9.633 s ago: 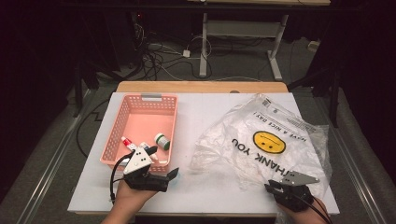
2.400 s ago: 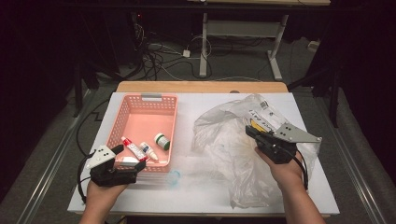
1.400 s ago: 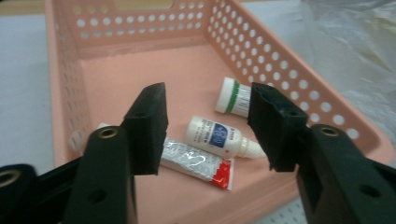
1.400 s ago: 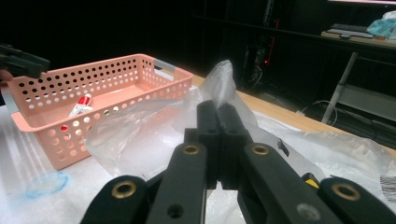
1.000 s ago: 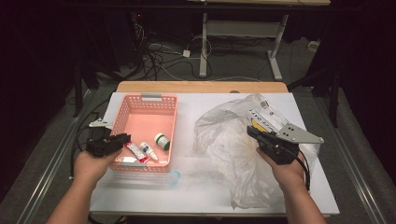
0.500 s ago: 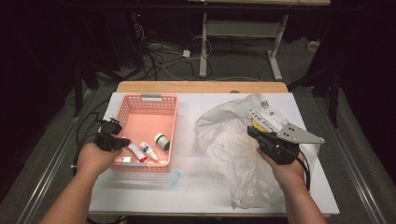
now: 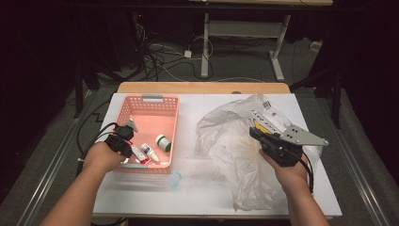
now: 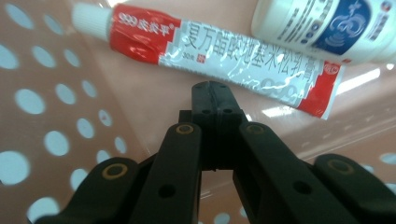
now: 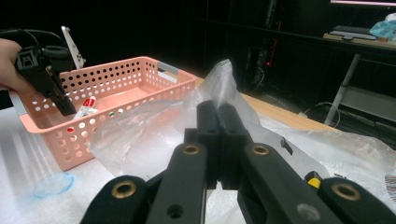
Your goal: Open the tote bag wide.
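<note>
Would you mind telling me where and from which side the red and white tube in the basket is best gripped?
Grip the tube across its flat middle, coming from above with the left tool. It lies flat on the basket floor, its long sides bare, with the white bottle lying beyond it. The shut jaws must open first.

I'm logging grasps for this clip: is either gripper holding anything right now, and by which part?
The right gripper is shut on the plastic bag, pinching a raised fold of its film. The left gripper, shut, holds nothing; the ointment tube lies just beyond its fingers.
</note>
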The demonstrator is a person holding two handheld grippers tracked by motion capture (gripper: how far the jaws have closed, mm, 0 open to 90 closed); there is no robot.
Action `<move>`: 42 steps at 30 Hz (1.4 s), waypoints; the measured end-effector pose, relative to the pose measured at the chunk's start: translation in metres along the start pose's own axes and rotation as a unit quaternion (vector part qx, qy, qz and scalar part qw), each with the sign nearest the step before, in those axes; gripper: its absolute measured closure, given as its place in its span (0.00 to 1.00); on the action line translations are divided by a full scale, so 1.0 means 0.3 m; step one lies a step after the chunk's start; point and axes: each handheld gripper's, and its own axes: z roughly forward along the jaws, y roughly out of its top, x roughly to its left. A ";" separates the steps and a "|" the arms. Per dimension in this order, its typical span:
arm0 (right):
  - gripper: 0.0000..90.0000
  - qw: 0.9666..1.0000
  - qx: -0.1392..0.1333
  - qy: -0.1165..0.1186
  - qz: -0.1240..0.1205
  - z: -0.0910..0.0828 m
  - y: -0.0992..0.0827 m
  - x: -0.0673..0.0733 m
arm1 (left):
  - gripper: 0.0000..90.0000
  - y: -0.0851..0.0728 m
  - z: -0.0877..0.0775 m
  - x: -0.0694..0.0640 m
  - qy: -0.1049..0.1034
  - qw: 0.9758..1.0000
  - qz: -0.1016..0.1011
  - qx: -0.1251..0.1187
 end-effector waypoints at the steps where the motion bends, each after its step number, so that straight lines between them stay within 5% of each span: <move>1: 1.00 1.000 0.000 0.000 0.000 0.000 0.000 0.000 | 0.98 0.003 0.002 -0.001 0.003 1.000 0.001 0.005; 10: 1.00 1.000 -0.001 0.001 -0.001 0.000 0.002 0.003 | 0.98 0.041 0.010 0.001 0.018 0.999 -0.009 0.026; 20: 1.00 1.000 0.000 0.000 -0.003 0.004 0.000 0.001 | 0.98 0.107 0.008 -0.007 0.028 0.999 -0.007 0.020; 42: 1.00 1.000 0.005 0.001 0.000 0.005 -0.009 -0.003 | 0.98 0.213 0.019 0.022 0.007 0.998 -0.006 -0.062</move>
